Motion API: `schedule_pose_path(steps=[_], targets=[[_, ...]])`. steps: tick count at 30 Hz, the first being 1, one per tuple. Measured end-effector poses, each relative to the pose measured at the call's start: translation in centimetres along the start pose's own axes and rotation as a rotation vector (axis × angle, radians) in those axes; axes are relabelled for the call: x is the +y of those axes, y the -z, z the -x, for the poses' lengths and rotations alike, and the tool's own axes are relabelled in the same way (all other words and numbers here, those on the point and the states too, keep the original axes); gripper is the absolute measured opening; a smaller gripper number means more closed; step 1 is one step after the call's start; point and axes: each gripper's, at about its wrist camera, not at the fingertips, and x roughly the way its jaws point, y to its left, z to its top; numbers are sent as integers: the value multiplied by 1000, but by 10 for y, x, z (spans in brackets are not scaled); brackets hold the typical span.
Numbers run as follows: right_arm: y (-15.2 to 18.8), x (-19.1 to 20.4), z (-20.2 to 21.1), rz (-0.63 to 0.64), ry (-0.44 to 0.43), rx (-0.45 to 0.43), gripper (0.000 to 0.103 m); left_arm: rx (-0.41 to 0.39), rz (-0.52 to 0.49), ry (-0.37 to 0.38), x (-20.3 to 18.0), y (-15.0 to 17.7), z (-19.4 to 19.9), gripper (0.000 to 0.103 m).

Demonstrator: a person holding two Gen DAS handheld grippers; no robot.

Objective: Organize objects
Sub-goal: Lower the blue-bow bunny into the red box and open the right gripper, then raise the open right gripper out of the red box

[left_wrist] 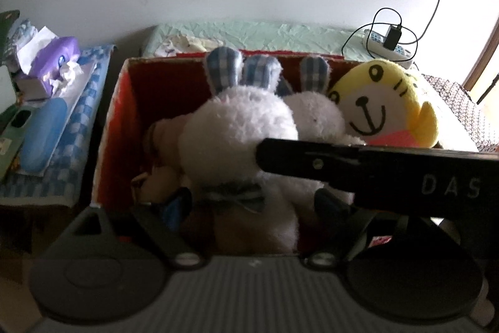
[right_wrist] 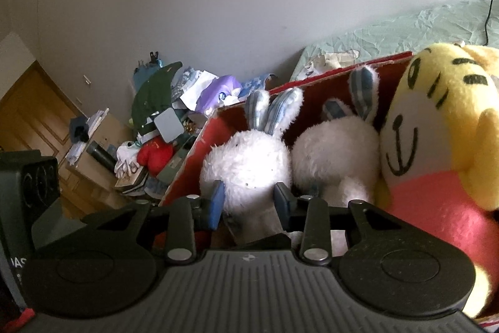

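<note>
The right gripper (right_wrist: pixel 249 202) is clamping the white plush rabbit (right_wrist: pixel 246 164) inside the red cardboard box (right_wrist: pixel 193 164); the left gripper (left_wrist: pixel 254 202) is flanking it, jaws apart, beside the yellow plush tiger (left_wrist: pixel 386 105).

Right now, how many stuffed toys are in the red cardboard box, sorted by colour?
White fluffy plush rabbits with blue checked ears: 2, one nearer and one beside it.
Yellow plush tiger with a smiling face: 1.
Tan plush toy, partly hidden at the box's left: 1.
Total in the red cardboard box: 4.
</note>
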Motion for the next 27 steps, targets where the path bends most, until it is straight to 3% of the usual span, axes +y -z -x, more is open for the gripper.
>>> schedule_pose_path(steps=[13,27], targets=[[5,-2,5,-28,1,4,40,55,26,-37,-2,0,-7,87],[8,-1,13,-9,20,-10,39,56,46,-75,-6,0,-4,87]])
